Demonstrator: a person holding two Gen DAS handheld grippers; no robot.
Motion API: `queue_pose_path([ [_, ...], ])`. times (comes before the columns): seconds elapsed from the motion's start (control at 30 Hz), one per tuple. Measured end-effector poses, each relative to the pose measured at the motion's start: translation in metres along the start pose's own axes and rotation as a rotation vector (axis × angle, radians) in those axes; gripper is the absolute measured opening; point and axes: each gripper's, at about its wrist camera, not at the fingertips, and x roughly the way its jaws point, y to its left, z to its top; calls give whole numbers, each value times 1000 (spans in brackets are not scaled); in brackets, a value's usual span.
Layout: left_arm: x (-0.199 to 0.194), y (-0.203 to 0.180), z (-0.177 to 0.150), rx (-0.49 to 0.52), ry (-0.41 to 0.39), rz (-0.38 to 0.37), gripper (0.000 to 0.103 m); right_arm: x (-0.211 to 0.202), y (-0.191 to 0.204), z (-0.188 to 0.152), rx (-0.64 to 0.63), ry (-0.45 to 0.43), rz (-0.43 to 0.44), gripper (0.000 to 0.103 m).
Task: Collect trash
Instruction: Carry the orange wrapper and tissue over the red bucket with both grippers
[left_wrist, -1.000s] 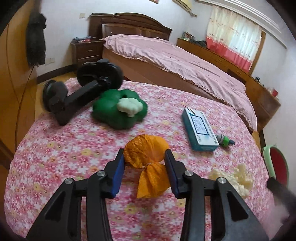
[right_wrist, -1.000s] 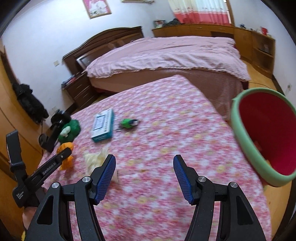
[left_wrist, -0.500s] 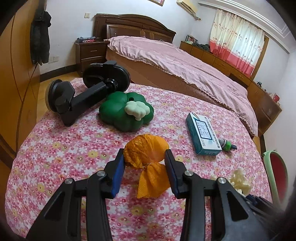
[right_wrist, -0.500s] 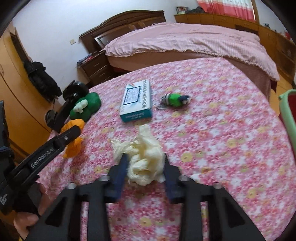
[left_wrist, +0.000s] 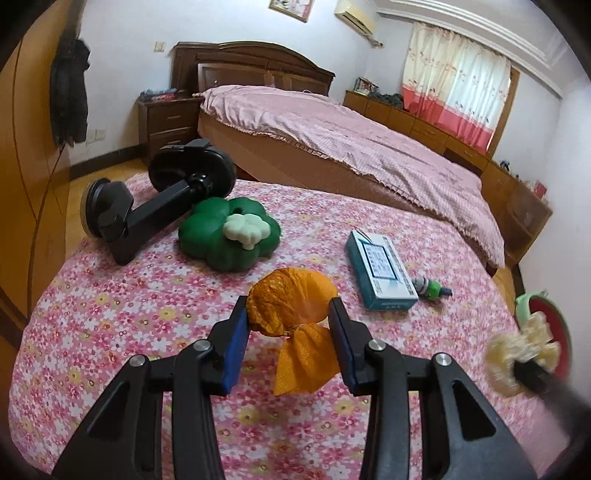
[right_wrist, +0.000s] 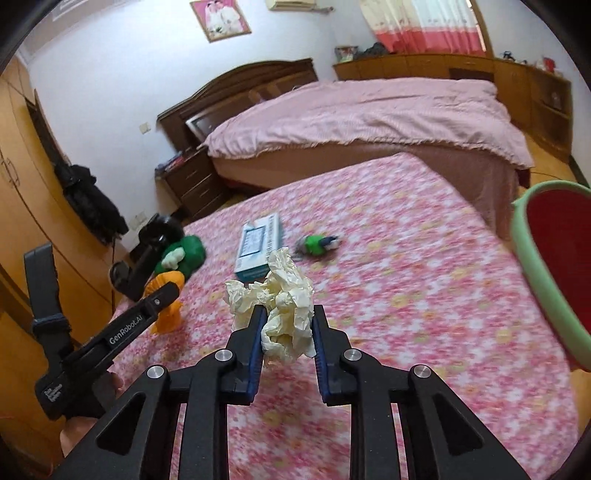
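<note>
An orange wrapper (left_wrist: 290, 306) sits between the blue pads of my left gripper (left_wrist: 290, 326), which is shut on it just above the pink floral tablecloth (left_wrist: 110, 332). My right gripper (right_wrist: 288, 328) has its jaws closing on a crumpled cream paper (right_wrist: 284, 306), and the pads press it and hold it clear of the cloth. The left wrist view shows that paper (left_wrist: 517, 350) blurred at the far right, in front of the bin. A red bin with a green rim (right_wrist: 535, 288) stands past the table's right edge. In the right wrist view the left gripper (right_wrist: 168, 295) appears at the left with the orange wrapper (right_wrist: 166, 317).
On the cloth lie a black phone holder (left_wrist: 166, 206), a green clover-shaped toy (left_wrist: 229, 236), a teal box (left_wrist: 380, 273) and a small green toy (left_wrist: 430, 286). A bed with a pink cover (left_wrist: 351, 140) stands behind the table, and wooden wardrobes (right_wrist: 22, 221) on the left.
My right gripper went from wide open to closed around the crumpled paper and lifted it off the cloth. The left gripper kept its hold on the orange wrapper.
</note>
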Motion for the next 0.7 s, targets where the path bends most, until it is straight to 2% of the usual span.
queue_pose_path([
  [0.17, -9, -12, 4, 19, -8, -28, 43, -21, -22, 0, 7, -18, -69, 24],
  [0.33, -28, -31, 7, 80, -29, -49, 43, -42, -54, -2, 82, -41, -126, 24],
  [0.7, -53, -83, 6, 106, -10, -173, 43, -72, -106, -8, 167, -62, -194, 24],
])
